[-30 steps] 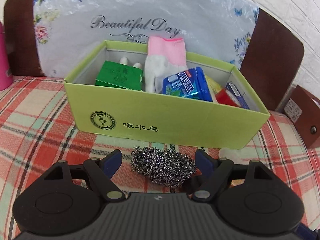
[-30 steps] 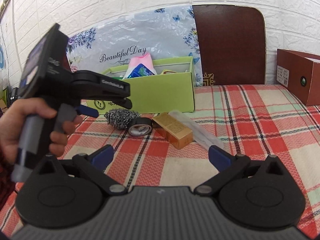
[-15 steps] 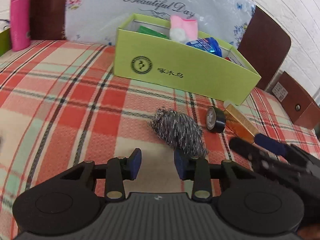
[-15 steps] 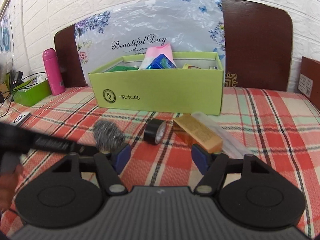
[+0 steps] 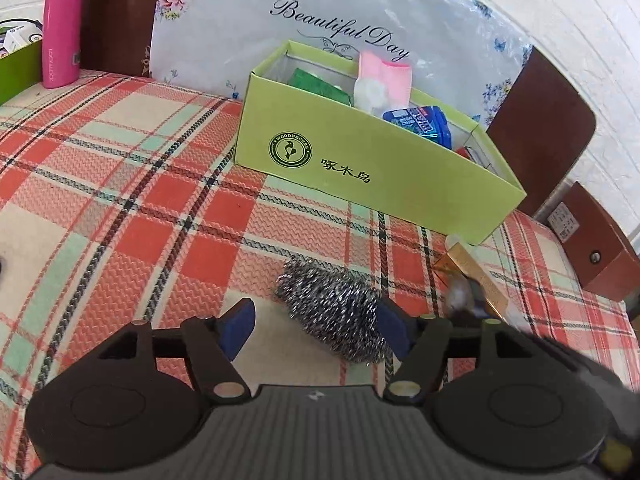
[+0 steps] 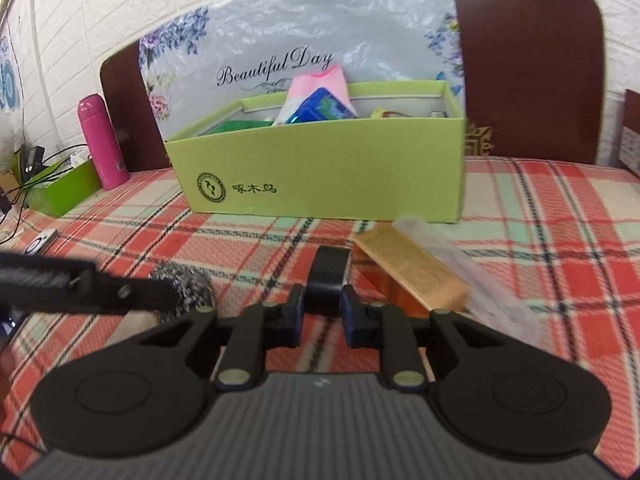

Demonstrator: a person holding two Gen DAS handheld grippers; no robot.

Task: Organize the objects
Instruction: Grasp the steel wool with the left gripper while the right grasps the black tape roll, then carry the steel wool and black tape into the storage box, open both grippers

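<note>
Left wrist view angled down from low over the checked cloth (image 5: pixel 120 184), close behind the steel scourer (image 5: pixel 332 312), right wrist view lower, nearer level, both facing the green box (image 6: pixel 320 168).

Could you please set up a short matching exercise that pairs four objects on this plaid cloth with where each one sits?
Objects:
1. black tape roll
2. silvery steel wool scourer
3. pink cylindrical flask
4. blue packet

Places:
A. inside the lime green cardboard box
B. between the right tongs
C. between the opening left tongs
D. upright beside a low green tray

Pairs: 1-B, 2-C, 3-D, 4-A
</note>
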